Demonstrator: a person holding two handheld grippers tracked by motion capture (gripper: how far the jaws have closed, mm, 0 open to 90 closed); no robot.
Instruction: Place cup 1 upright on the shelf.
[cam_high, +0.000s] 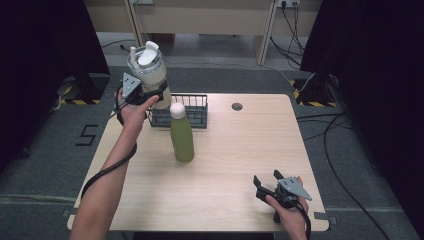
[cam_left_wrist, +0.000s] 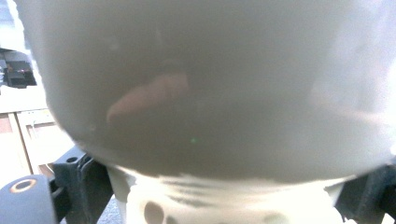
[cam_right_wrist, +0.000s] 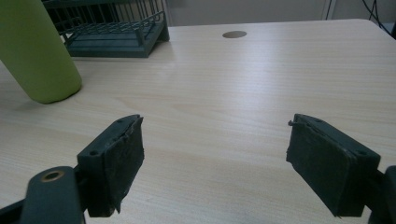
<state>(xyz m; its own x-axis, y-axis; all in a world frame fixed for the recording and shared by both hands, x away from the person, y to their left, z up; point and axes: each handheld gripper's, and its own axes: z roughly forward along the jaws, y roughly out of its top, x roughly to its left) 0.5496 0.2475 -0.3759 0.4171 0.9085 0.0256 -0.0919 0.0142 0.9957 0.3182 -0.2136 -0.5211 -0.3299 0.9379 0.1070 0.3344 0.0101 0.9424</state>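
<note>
High view shows the tumbler (cam_high: 147, 70), a cream cup with a clear lid and a white flip spout, lifted off the worktop (cam_high: 240, 165) at the far left, above the left end of the basket (cam_high: 192, 111). The left gripper (cam_high: 156, 94) pinches it around the lower body, its fingers pressed against the cup's sides, with the person's left hand (cam_high: 132, 112) behind it. In the left gripper view the tumbler (cam_left_wrist: 201, 102) sits right up against the lens, blurred, with a black finger (cam_left_wrist: 86, 186) at each lower corner hugging its narrower base.

Just in front of the basket, a dark wire one near the far edge of the worktop, stands a green bottle (cam_high: 182, 135) with a white cap, upright, touching nothing but the wood. A round grommet (cam_high: 237, 106) lies to the right of the basket.

Well apart, at the near right corner, the right gripper (cam_high: 262, 181) rests low in the right hand (cam_high: 290, 212), pointing left across the worktop. In the right gripper view its fingers (cam_right_wrist: 119, 163) stand spread wide with bare wood between them.
</note>
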